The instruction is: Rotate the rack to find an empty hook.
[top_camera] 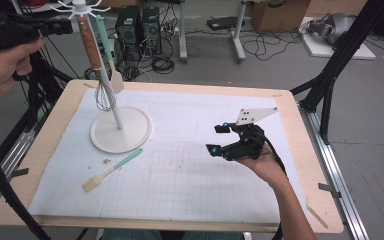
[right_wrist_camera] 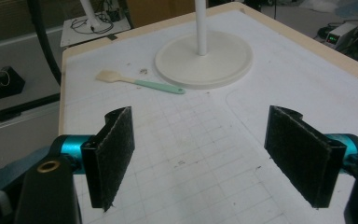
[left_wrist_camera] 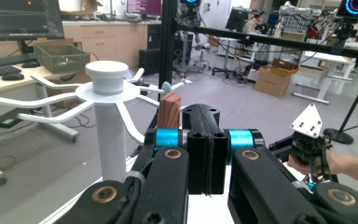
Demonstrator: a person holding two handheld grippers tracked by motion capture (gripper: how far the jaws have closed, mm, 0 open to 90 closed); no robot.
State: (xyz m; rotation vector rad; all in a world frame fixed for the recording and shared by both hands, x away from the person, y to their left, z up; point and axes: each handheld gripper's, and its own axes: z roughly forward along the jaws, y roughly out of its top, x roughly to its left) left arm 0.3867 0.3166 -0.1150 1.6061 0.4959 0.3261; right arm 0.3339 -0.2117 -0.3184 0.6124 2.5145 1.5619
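A white utensil stand (top_camera: 121,131) rises at the table's back left, with hooked arms at its top (left_wrist_camera: 106,78). A whisk with a wooden handle (top_camera: 90,42) and a mint-handled spatula (top_camera: 108,50) hang from it. The left gripper (top_camera: 60,26) is held high, just left of the stand's top. Its jaws (left_wrist_camera: 207,158) are shut with nothing between them, and the wooden handle (left_wrist_camera: 170,109) shows just beyond them. The right gripper (top_camera: 217,139) hovers over the table's right half, jaws wide open and empty (right_wrist_camera: 209,156). A mint-handled scraper (top_camera: 112,170) lies flat near the stand's base (right_wrist_camera: 204,58).
A white gridded mat (top_camera: 180,180) covers the wooden table (top_camera: 300,165). Black frame posts (top_camera: 330,75) stand off the right edge. Computers, cables and boxes sit on the floor behind. The scraper (right_wrist_camera: 140,83) lies between the right gripper and the left edge.
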